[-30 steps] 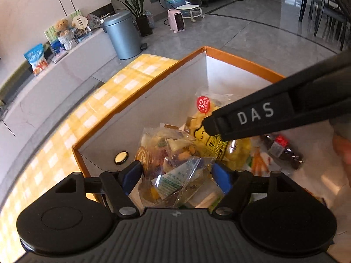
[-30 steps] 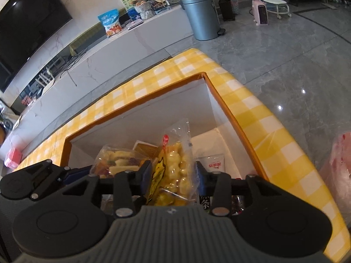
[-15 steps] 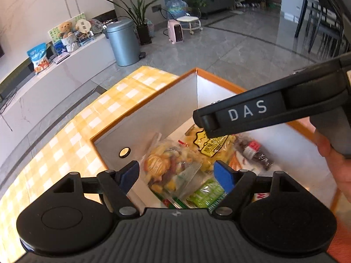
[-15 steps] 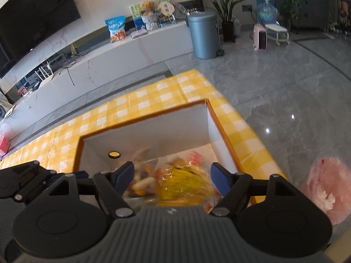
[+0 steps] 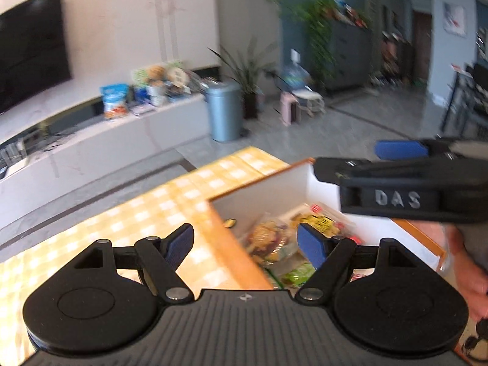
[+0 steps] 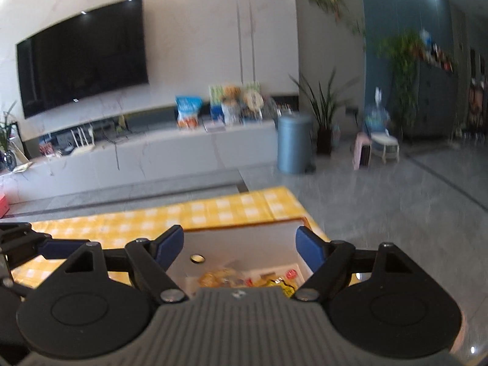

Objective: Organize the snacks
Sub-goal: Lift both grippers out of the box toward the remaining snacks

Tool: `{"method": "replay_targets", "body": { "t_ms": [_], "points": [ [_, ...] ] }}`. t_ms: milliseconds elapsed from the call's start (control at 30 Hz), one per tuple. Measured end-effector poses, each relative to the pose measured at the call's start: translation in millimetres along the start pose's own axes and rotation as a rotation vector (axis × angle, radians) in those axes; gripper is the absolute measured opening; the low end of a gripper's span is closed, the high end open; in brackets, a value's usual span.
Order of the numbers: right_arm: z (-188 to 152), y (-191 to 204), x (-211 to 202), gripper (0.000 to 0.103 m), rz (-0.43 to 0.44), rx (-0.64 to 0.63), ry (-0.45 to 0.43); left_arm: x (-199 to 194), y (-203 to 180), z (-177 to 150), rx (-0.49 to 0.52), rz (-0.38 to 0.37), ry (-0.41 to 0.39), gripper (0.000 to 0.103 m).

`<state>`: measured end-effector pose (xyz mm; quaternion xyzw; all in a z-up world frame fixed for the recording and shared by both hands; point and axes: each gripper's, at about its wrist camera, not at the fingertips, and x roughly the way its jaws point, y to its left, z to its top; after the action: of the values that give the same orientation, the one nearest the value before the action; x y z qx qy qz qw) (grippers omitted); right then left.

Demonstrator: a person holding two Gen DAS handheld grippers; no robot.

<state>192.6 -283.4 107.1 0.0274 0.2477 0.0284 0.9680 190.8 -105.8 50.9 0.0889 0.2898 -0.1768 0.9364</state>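
An orange-rimmed box (image 5: 238,256) with white inner walls sits on the yellow checked tablecloth (image 5: 146,213). Inside lie several snack bags: a clear bag of mixed snacks (image 5: 268,241), a yellow bag (image 5: 320,222) and a green packet (image 5: 297,274). My left gripper (image 5: 245,245) is open and empty, above the box's left rim. My right gripper (image 6: 239,244) is open and empty, above the box (image 6: 244,228); the snacks (image 6: 244,277) show below it. The right gripper also shows in the left wrist view (image 5: 402,195), over the box's right side.
A long white TV bench (image 6: 137,158) with snack bags and toys stands beyond the table, a TV (image 6: 82,55) above it. A blue-grey bin (image 6: 294,143), plants and a small stool (image 6: 384,143) stand on the grey floor to the right.
Both grippers let go of their snack bags into the box, opened, and rose up and back. The views now tilt up toward the room.
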Motion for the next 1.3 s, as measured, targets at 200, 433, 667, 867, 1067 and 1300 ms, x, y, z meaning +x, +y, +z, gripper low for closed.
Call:
{"method": "replay_targets", "body": {
  "t_ms": [200,433,667,867,1067,1300],
  "points": [
    [-18.9,34.5,-27.9,0.082,-0.012,-0.075,-0.075,-34.3,22.7,-21.5,-0.091,0.096,-0.069,0.09],
    [-50.8,64.7,-46.2,0.082,0.017,-0.091,-0.091,-51.3,59.0,-58.4,-0.251,0.168,-0.057,0.091],
    [-83.6,89.6,-49.0,0.082,0.067,-0.119,-0.074,-55.4,89.2,-98.5,-0.373,0.242,-0.021,0.09],
    [-109.1,115.0,-44.5,0.082,0.14,-0.159,-0.025,-61.7,108.9,-134.6,-0.431,0.28,0.014,0.09],
    [-125.3,133.3,-35.6,0.082,0.174,-0.191,0.01,-66.6,121.7,-158.5,-0.474,0.292,0.043,0.09],
    [-139.6,151.5,-16.6,0.077,0.203,-0.231,0.091,-55.7,130.2,-169.3,-0.509,0.287,0.08,0.086]
  ]
}}
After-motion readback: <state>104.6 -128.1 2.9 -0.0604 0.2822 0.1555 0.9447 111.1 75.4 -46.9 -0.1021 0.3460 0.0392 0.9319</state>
